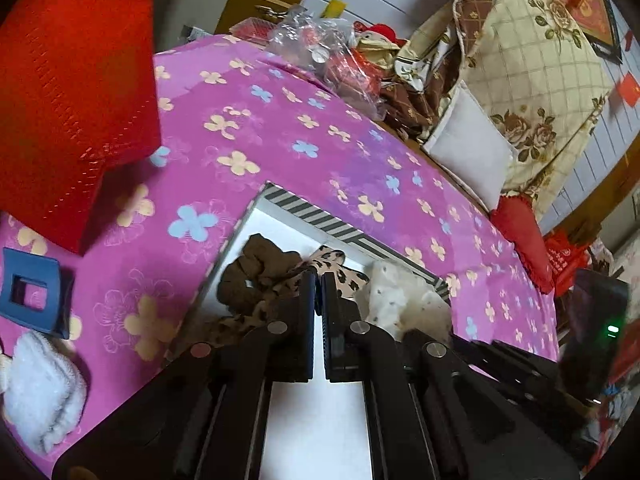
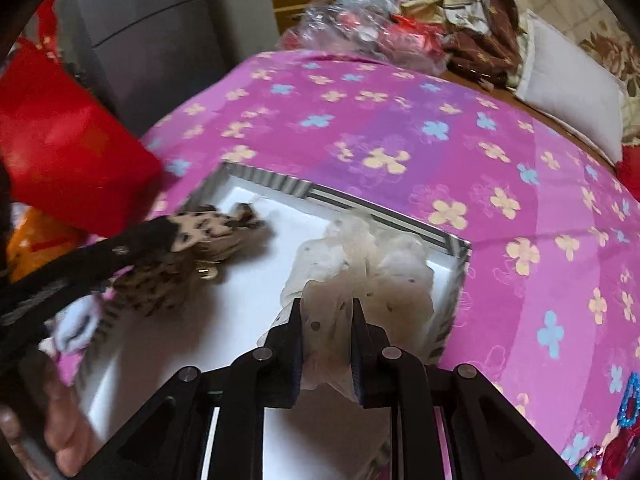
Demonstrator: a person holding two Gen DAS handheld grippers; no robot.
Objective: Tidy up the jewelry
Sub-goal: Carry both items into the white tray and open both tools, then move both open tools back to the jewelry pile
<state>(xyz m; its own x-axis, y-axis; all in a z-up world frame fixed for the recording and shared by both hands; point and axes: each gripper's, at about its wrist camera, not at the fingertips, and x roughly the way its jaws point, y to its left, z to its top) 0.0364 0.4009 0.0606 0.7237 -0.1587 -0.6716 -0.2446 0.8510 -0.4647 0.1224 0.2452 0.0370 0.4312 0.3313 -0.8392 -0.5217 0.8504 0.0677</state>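
Note:
A white tray with a black-and-white striped rim [image 1: 316,216] [image 2: 352,200] lies on the purple flowered cloth. In it lie a dark brown scrunchie [image 1: 256,276], a leopard-print scrunchie [image 1: 340,268] [image 2: 200,232] and a white dotted sheer scrunchie [image 1: 396,292] [image 2: 360,264]. My left gripper [image 1: 318,280] is shut on the leopard-print scrunchie and shows as a black arm in the right wrist view [image 2: 132,244]. My right gripper [image 2: 327,312] is shut on the white dotted scrunchie over the tray.
A red box [image 1: 68,92] [image 2: 68,160] stands left of the tray. A blue square hair claw [image 1: 32,292] and a white fluffy scrunchie [image 1: 44,388] lie at the left. Beaded jewelry [image 2: 620,432] lies at the right. Plastic bags [image 1: 320,52] and pillows [image 1: 472,148] crowd the far edge.

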